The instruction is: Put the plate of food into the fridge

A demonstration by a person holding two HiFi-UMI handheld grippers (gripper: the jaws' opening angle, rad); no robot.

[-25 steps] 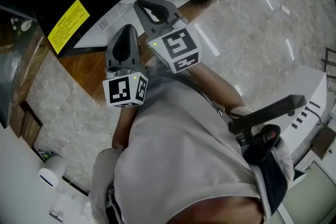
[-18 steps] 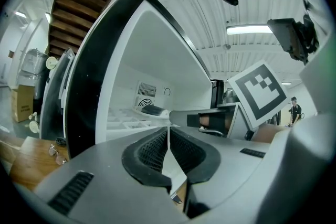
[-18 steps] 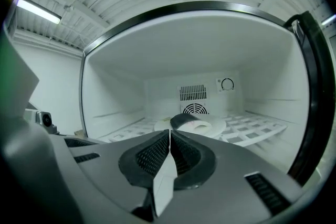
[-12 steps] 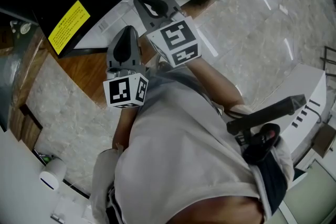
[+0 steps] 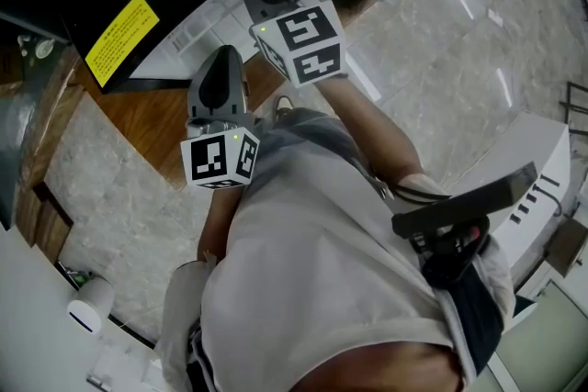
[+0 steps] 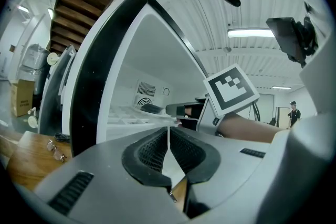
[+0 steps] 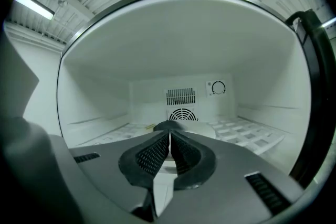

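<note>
The plate (image 7: 202,129) sits on the shelf (image 7: 252,134) deep inside the fridge (image 7: 100,71), so the main job looks done. Closing the door (image 6: 86,92) is probably what's left. The right gripper (image 7: 169,138) reaches inside the fridge, jaws pressed together on nothing. The left gripper (image 6: 168,136) waits outside the fridge, jaws pressed together too. The right gripper hides most of the food, and it's unclear whether its tips touch the plate's rim.

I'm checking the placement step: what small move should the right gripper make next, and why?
Probably open the right gripper: its jaws seem to pinch the near rim of the plate, which sits deep inside the fridge, low over the shelf.
</note>
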